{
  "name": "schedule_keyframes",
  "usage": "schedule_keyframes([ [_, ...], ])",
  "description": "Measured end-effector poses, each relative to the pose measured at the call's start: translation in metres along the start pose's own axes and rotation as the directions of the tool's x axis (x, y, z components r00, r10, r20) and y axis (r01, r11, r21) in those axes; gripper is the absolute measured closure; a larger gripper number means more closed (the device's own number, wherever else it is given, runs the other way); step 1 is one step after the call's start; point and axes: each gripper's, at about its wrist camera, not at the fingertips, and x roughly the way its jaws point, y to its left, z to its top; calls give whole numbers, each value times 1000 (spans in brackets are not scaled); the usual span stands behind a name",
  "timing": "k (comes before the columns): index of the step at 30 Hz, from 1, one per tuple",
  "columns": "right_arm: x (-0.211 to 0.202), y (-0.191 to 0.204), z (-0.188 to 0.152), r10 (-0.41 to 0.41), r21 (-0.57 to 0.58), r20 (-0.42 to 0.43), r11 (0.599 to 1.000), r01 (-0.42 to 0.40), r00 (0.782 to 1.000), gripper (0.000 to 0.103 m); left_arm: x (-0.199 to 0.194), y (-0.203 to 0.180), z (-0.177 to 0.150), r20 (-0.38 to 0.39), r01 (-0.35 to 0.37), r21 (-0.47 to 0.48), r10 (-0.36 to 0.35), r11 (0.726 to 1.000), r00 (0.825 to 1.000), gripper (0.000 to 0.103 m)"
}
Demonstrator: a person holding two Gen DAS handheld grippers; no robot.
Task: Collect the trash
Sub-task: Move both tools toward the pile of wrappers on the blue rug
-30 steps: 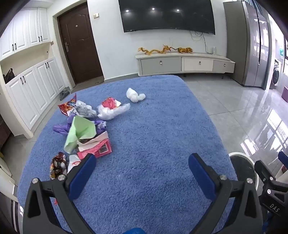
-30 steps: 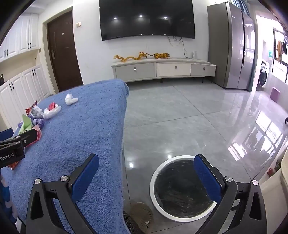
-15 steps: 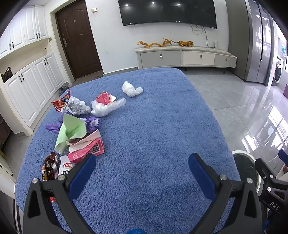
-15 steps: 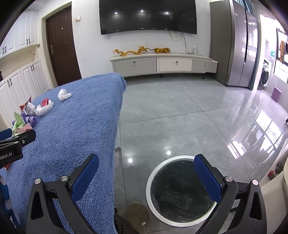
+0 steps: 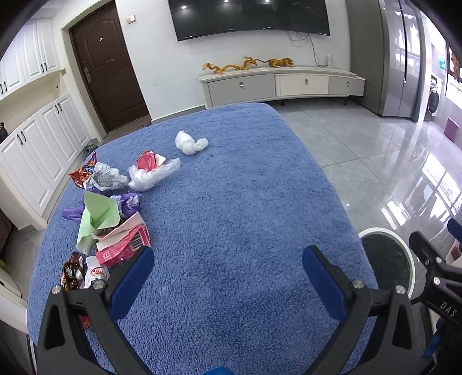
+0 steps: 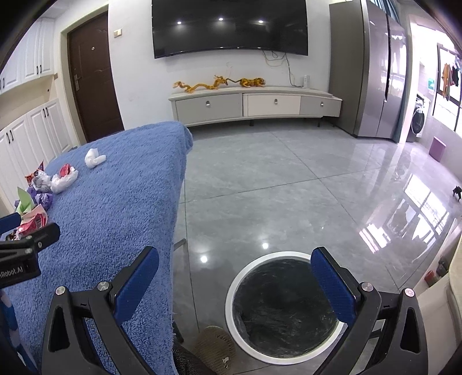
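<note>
Both tools, the left tool (image 5: 226, 269) and right tool (image 6: 235, 272), are held spread and empty. Wrappers (image 5: 109, 219) are heaped on the blue-covered worktop (image 5: 231, 202); a first pick-up is judged pending, then transfer to the bin (image 6: 286, 308).

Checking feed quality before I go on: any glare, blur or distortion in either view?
Left wrist: sharp, strong fisheye bend, dark corners; window glare on the floor, trash evenly lit. Right wrist: same bend; glare streaks and lamp spots on the floor, lamp reflections in the TV, bin interior dark.
</note>
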Motion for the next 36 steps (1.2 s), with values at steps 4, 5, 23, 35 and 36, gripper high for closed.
schedule_keyframes([
  [4,-2,0,0,-2,-1,0,1000,2,1000,0,-2,-2,0,1,2,23,-2,1000,1000,0],
  [5,-3,0,1,-1,-3,0,1000,1,1000,0,-2,-3,-1,2,1,30,-1,1000,1000,0],
  [23,-16,12,2,-41,-29,0,999,41,999,0,-8,9,-6,18,-1,63,0,998,1000,0],
  [35,-22,30,3,-61,-69,-6,996,60,998,0,-8,9,-14,-16,57,113,-55,992,998,0],
  [36,-22,32,3,-62,-74,-8,995,61,998,0,-6,9,-15,-29,69,113,-66,991,997,0],
])
